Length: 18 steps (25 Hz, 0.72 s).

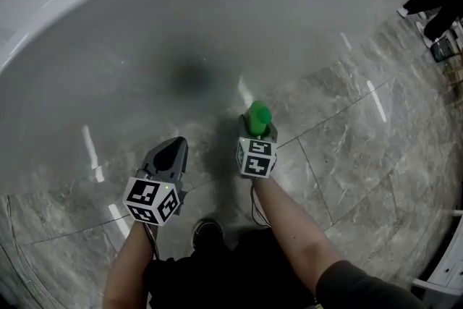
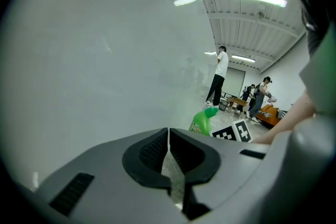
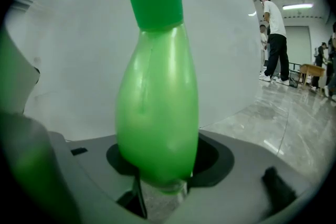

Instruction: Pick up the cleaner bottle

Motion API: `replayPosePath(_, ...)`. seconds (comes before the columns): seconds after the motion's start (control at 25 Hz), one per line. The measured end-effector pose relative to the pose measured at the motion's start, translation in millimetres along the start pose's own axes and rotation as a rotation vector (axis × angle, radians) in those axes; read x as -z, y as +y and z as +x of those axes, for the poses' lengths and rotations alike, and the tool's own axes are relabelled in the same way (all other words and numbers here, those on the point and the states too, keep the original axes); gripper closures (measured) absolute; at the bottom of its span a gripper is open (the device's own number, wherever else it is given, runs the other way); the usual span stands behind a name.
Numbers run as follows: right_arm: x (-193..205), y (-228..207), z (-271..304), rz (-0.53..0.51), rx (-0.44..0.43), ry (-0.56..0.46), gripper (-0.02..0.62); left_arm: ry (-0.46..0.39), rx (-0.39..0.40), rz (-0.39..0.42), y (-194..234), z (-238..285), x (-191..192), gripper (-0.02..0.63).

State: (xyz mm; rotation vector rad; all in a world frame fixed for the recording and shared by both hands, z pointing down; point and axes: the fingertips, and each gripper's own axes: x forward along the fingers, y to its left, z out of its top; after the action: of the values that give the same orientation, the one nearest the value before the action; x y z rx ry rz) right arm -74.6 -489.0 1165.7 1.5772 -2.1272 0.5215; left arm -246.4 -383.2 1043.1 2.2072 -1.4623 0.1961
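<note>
The left claw [image 1: 170, 150] sits near left, closed on nothing; just right of it, the right claw [image 3: 160, 176] grips the cleaner bottle [image 3: 157, 107], glossy green, pear-shaped, green-capped, upright above the grey marble floor [image 1: 347, 155]; a white curved wall [image 1: 217, 11] rises close behind; a person [image 3: 273, 34] stands far right.

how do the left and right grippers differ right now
The left gripper has its jaws together with nothing between them; the right gripper has its jaws apart round the green cleaner bottle, pads seemingly pressing its sides. In the head view the left gripper sits nearer the person, the right gripper further forward. Both point toward the white curved wall.
</note>
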Motion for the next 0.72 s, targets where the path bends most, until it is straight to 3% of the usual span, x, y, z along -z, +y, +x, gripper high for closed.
replayPosePath(0.24,1.9,-7.6,1.9,0.057,-0.076,0.021,0.387,0.017,-0.01,-0.012,3.7,-0.6,9.4,0.586)
replayPosePath(0.4,3.1,-27.0,-0.9,0.276,-0.127,0.034,0.391,0.025,-0.018,-0.052,3.5,-2.5,17.3,0.586)
replayPosePath(0.72,-2.8,-29.8,-17.7,0.647,-0.219,-0.031,0.397,0.018,0.043,-0.001,-5.1,-5.9,9.3,0.586)
